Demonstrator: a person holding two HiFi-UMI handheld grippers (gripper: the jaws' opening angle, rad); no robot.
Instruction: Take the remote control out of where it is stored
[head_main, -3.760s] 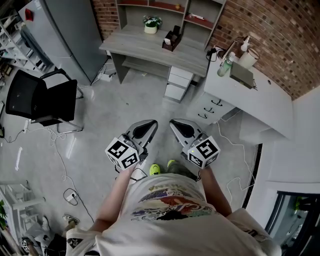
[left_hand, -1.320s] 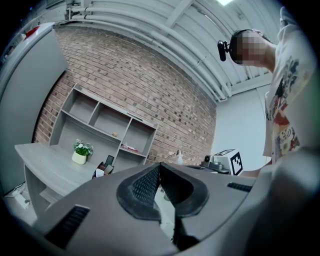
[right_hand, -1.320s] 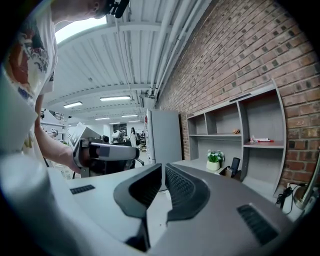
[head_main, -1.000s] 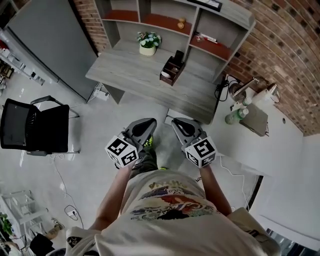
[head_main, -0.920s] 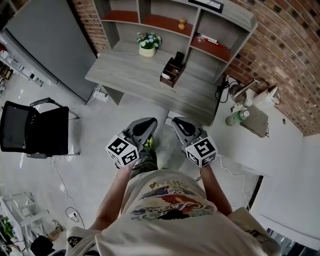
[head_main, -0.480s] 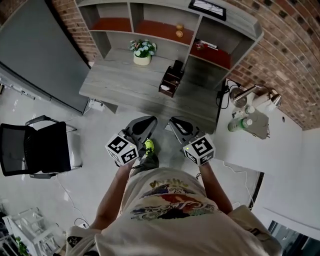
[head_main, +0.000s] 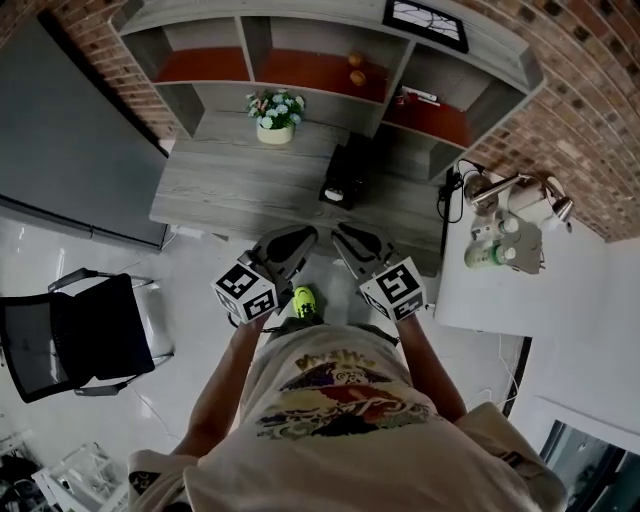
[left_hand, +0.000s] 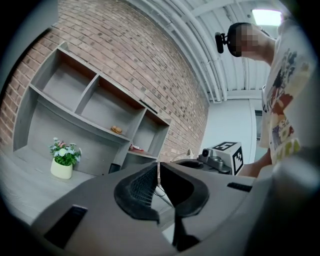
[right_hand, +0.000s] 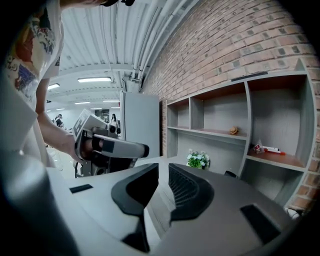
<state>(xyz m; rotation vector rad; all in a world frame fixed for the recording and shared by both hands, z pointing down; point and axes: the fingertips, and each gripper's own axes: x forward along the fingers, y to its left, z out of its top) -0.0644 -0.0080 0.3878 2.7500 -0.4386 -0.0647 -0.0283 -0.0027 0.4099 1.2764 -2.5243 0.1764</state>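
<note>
1. Brick-backed bench (head_main: 230, 190) is lying ahead, remote control (head_main: 345, 160) seemingly standing in its holder (head_main: 333, 192).
2. Your left claw (left_hand: 158, 167) is sitting clenched, empty; your right claw (right_hand: 161, 170), also empty, has just been opening.
3. Be widening it fully before reaching in.

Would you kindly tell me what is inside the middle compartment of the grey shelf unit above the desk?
Two small round orange-brown objects lie on its reddish shelf board. The compartment's rear is covered by the grey top board.
</note>
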